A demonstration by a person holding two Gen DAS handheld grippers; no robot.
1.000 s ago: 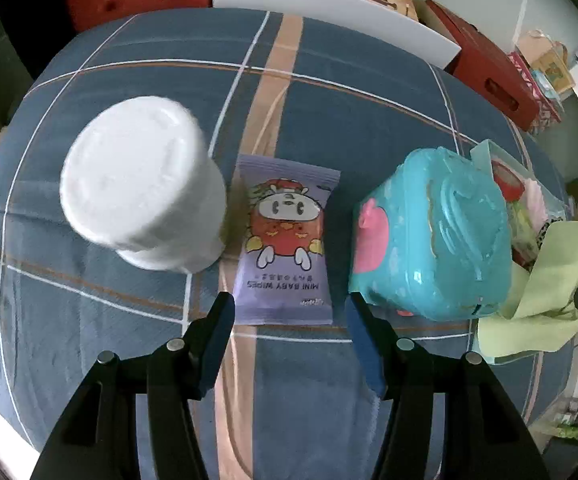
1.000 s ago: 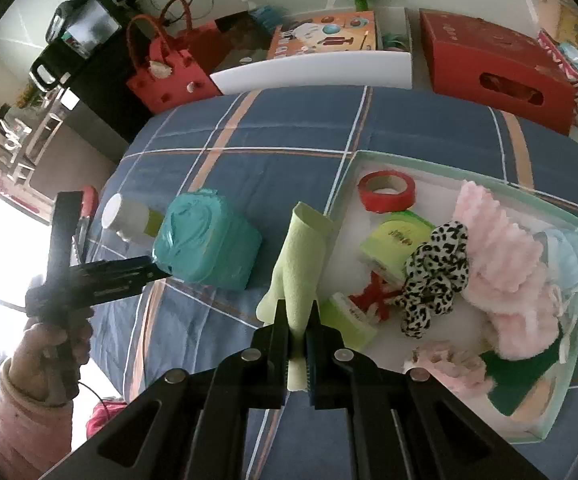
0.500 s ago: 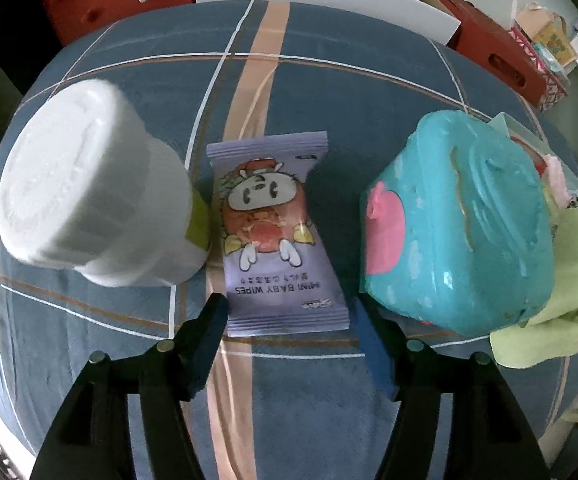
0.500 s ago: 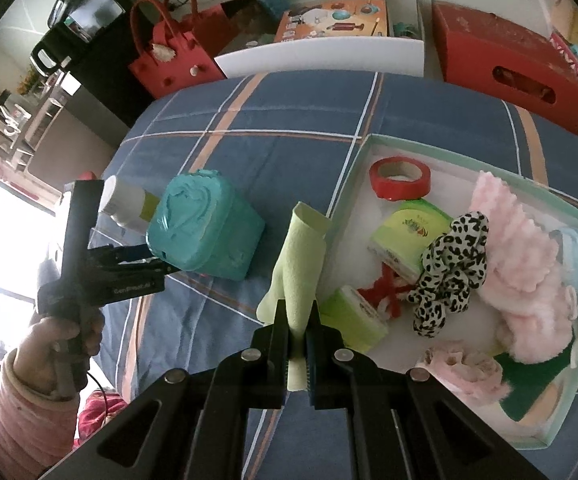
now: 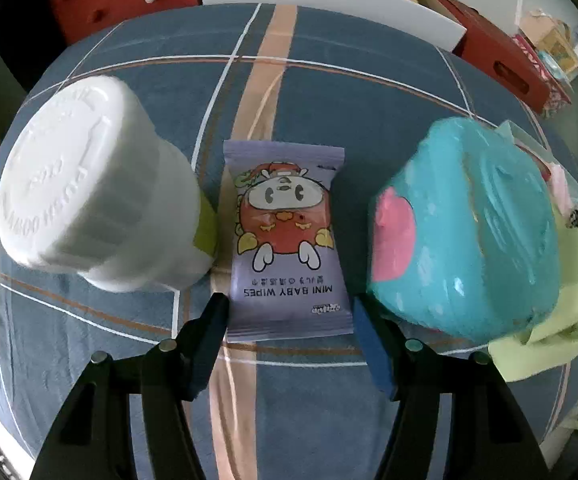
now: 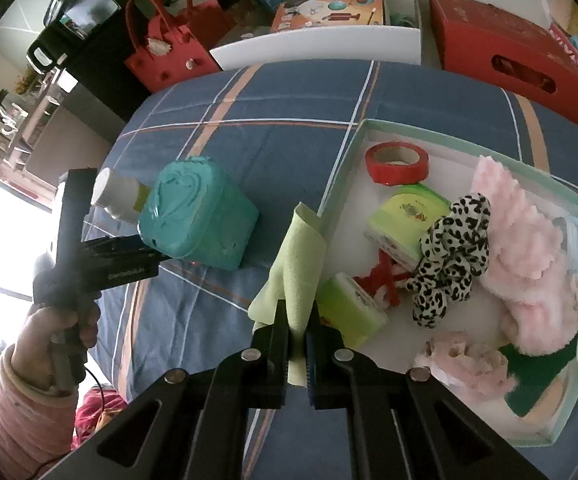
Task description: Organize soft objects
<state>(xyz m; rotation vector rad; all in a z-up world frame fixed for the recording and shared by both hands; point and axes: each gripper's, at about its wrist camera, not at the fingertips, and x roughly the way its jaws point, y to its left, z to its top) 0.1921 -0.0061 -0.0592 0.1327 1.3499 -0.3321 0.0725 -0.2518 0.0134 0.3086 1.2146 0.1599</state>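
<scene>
A purple mini baby wipes pack [image 5: 285, 236] lies flat on the blue plaid cloth, between a white-capped bottle [image 5: 89, 208] and a teal lidded box [image 5: 465, 232]. My left gripper [image 5: 287, 316] points down at it, open, and its fingers flank the pack's near end without visibly pressing on it. My right gripper [image 6: 297, 332] is shut on a light green cloth [image 6: 301, 256], which hangs by the left rim of a pale green tray [image 6: 345, 168]. In the tray lie a leopard scrunchie [image 6: 453, 248] and pink fluffy items [image 6: 525, 252].
The tray also holds a red tape roll [image 6: 397, 162] and two green wipes packs [image 6: 407, 216]. A red box [image 6: 505, 60], a white board [image 6: 317, 44] and a red handbag [image 6: 165, 56] stand beyond the table's far edge. A hand in a pink sleeve [image 6: 29, 400] holds the left gripper.
The left gripper has sunk toward the wipes pack, so its fingers now stand on either side of the pack's near end. The right gripper has kept still with the green cloth.
</scene>
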